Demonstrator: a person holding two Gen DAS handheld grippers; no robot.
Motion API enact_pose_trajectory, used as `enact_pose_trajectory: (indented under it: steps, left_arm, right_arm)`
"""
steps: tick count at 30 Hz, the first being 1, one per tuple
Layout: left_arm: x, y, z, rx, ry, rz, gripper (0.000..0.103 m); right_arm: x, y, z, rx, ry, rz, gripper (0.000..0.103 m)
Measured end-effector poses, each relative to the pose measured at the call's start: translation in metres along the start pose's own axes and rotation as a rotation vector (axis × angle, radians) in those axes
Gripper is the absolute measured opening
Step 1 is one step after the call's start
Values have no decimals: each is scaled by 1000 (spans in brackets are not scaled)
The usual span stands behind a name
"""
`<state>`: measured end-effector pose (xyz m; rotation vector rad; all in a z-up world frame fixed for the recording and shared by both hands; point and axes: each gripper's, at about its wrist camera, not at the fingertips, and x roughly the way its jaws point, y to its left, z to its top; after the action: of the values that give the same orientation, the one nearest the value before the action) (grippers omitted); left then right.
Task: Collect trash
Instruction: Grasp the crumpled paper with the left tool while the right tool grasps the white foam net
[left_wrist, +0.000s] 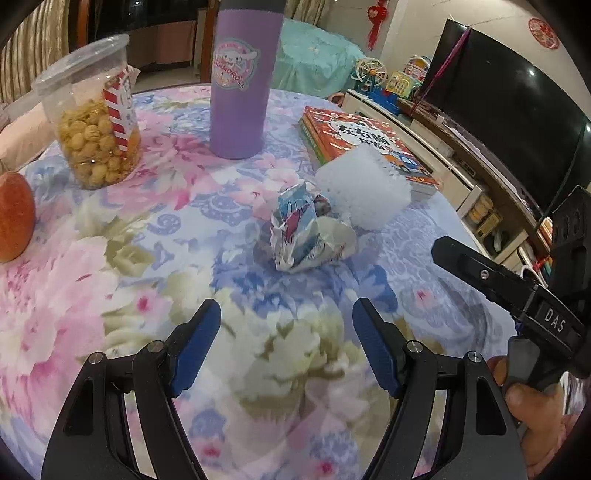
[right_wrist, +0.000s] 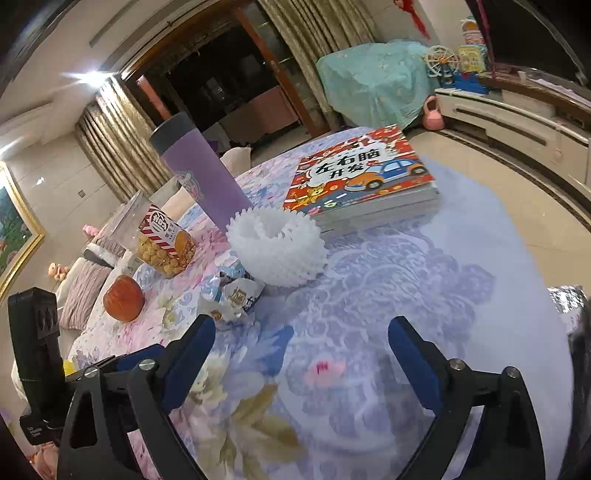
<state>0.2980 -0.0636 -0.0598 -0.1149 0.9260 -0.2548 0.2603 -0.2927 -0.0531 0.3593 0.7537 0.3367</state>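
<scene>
Nearest in the left wrist view, the left gripper (left_wrist: 286, 317) hangs over the flowered tablecloth (left_wrist: 110, 295) with its blue-padded jaws spread wide and nothing between them. The right gripper (right_wrist: 301, 336) hangs over the same cloth in its own view, jaws equally wide apart and holding nothing; its black body also shows at the right edge of the left view, with a thumb (left_wrist: 532, 402) on its handle. Just beyond the left gripper's fingertips, toward the middle of the table, lies a crumpled wrapper (left_wrist: 306, 229), blue, white and silver, resting on the cloth clear of both grippers. Touching or just behind it, on the side toward the table's right edge, sits a white foam fruit net (left_wrist: 364, 184), a knobbly ring standing open end up. Behind the net, by the right edge, is a stack of children's books (left_wrist: 365, 144) with a red cover showing a blue car. At the left edge of the table sits a red-orange apple (left_wrist: 14, 218), only partly in view. Farther back on the left stands a clear plastic tub of popcorn (left_wrist: 92, 118), and beyond the middle a tall purple tumbler (left_wrist: 242, 81) with a cartoon sticker.
</scene>
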Motion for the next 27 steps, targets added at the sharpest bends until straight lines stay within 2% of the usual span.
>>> enact_pose_trajectory:
  steps: [9,15,16,17,18,20,23,27]
  left_arm:
    - [24,-4,14,28,2,10,76]
    - [31,-5,20,43,-22,0,74]
    - [33,-5,21,46,-24,-9,71]
    - [34,-6,22,50,-22,-21,58]
    - [36,-6,22,52,-15,-28,43]
    - [40,-7,23,50,2,-43,26]
    - [38,-6,22,50,-5,-53,23]
    - [27,-8,18,56,-24,-41,21]
  right_arm:
    - [37,-2,23,-19,38,28,84]
    - [53,2,36,-44,52,52,67]
    - [56,2,38,-43,55,58,59]
    - [59,1,39,-38,59,62,51]
    - [61,0,39,-34,61,63,47]
    - [62,-1,39,-30,62,68,34]
    - [58,-4,37,-20,54,76,25]
    - [46,-6,32,-11,39,72,23]
